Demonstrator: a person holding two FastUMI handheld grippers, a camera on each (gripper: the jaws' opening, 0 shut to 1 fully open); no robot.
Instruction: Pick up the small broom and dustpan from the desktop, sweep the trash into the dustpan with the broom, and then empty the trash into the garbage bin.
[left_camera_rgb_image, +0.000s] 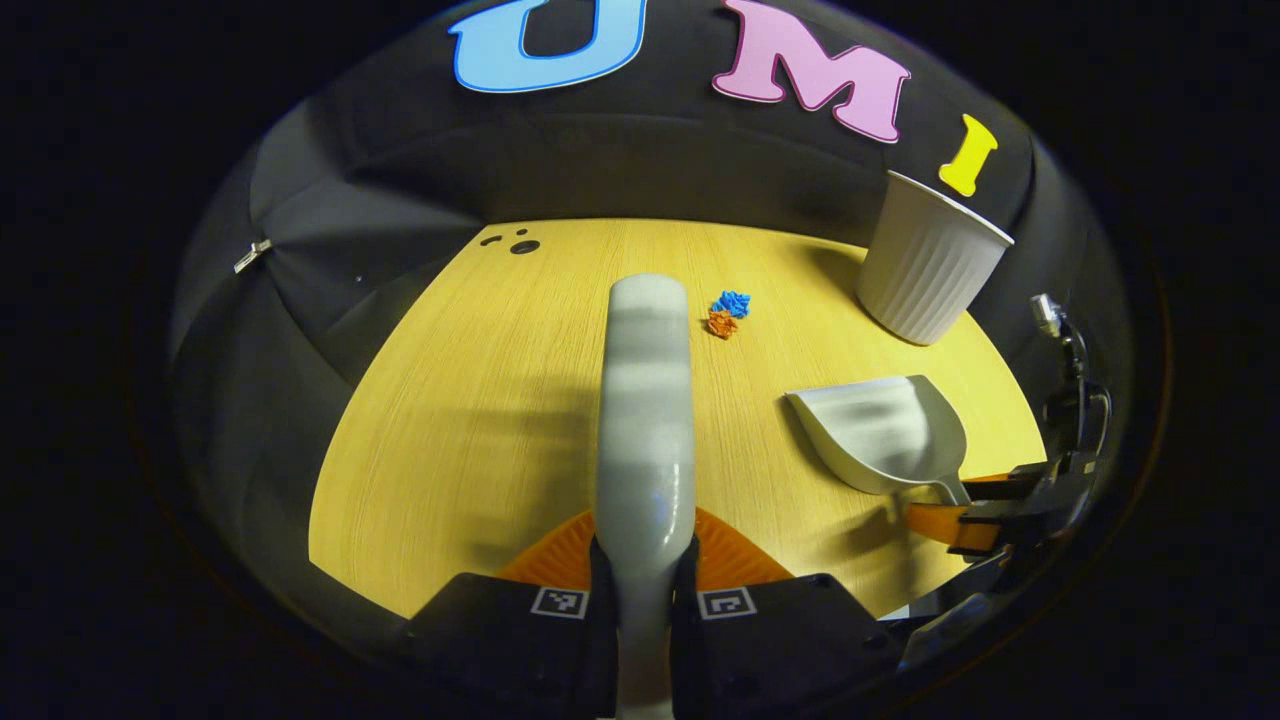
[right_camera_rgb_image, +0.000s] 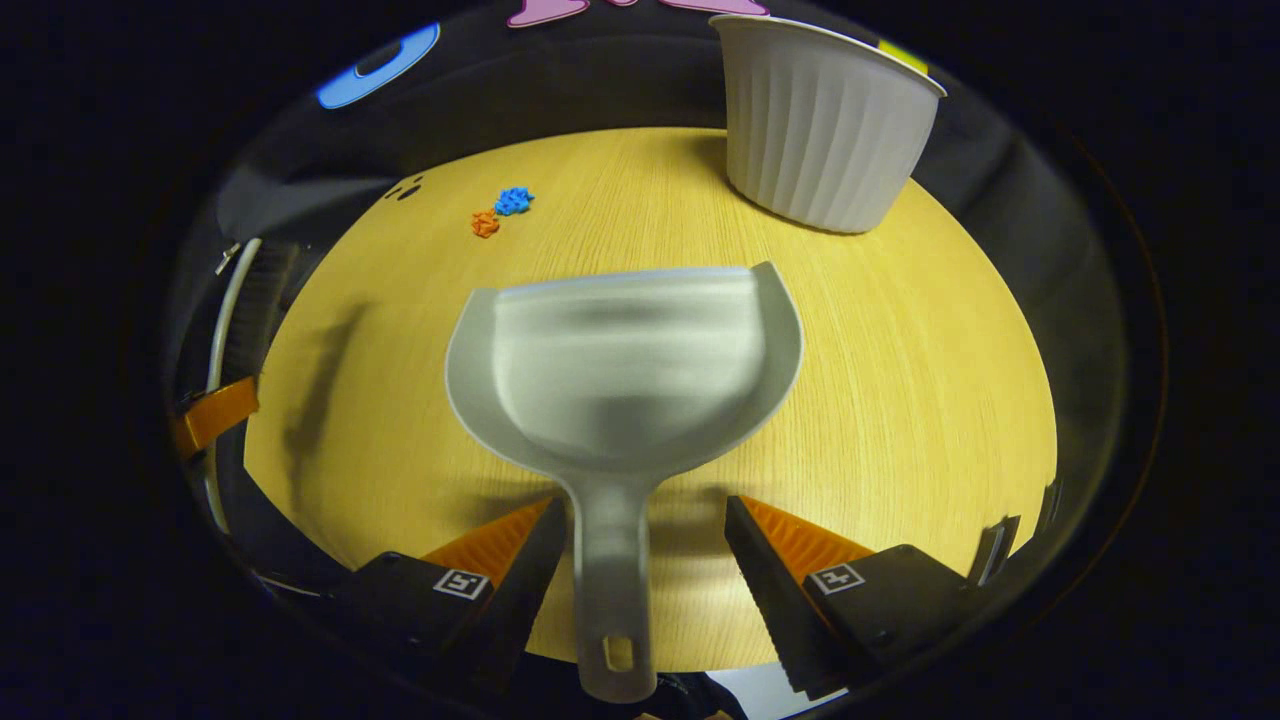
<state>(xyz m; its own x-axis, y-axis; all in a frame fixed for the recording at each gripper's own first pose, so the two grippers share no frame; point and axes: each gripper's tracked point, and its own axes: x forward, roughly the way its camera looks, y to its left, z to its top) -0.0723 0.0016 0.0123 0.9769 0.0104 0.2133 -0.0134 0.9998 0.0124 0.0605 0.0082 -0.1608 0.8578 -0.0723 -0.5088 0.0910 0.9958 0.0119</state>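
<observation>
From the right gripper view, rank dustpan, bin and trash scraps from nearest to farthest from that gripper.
1. Dustpan: handle between the open fingers, centre.
2. Bin: ahead, right.
3. Trash scraps: ahead, left; about as far as the bin, too close to call.

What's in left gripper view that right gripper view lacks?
Left gripper view: left gripper shut on the broom handle, seen lengthwise. Right gripper view: right gripper open, fingers either side of the dustpan handle; broom bristles at far left. Both: dustpan, white bin, blue and orange trash, wooden tabletop.
</observation>
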